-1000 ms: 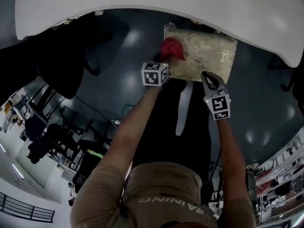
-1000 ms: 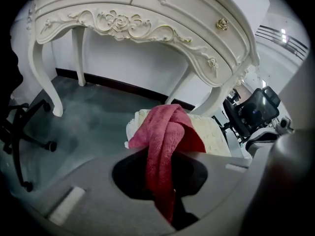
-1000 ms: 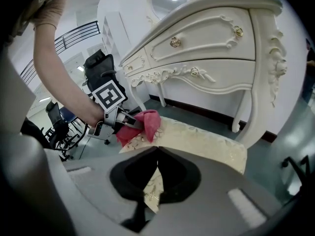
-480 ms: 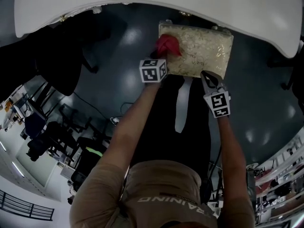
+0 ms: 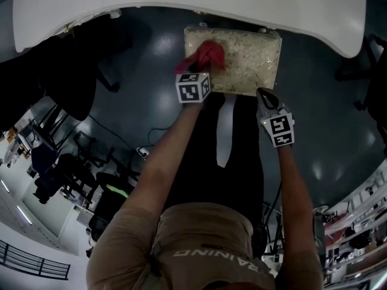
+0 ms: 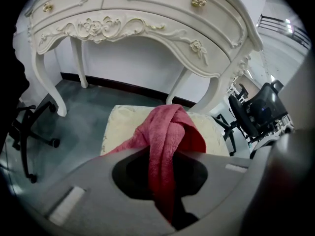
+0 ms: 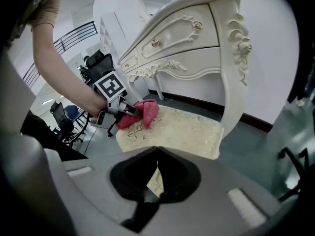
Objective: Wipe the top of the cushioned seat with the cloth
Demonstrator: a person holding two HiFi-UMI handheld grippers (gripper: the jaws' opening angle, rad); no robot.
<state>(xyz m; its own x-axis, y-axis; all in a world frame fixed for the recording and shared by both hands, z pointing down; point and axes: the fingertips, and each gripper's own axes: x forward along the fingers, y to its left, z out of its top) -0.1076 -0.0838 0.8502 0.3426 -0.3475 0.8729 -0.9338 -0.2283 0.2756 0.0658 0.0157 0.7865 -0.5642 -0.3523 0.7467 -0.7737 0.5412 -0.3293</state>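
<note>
— Where's the cloth?
— Red cloth (image 6: 170, 132), pinched tight in the left gripper (image 7: 129, 110), rests on the cushioned seat (image 5: 254, 53) toward its 9 o'clock side, seen from above.
— And the other?
— Right gripper (image 5: 264, 95), jaws closed on nothing, by the seat's 5 o'clock corner. White dressing table (image 6: 147, 14) stands at 12 o'clock.

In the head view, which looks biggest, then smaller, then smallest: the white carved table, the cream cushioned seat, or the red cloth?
1. white carved table, clearly largest.
2. cream cushioned seat.
3. red cloth, bunched in the left gripper.
</note>
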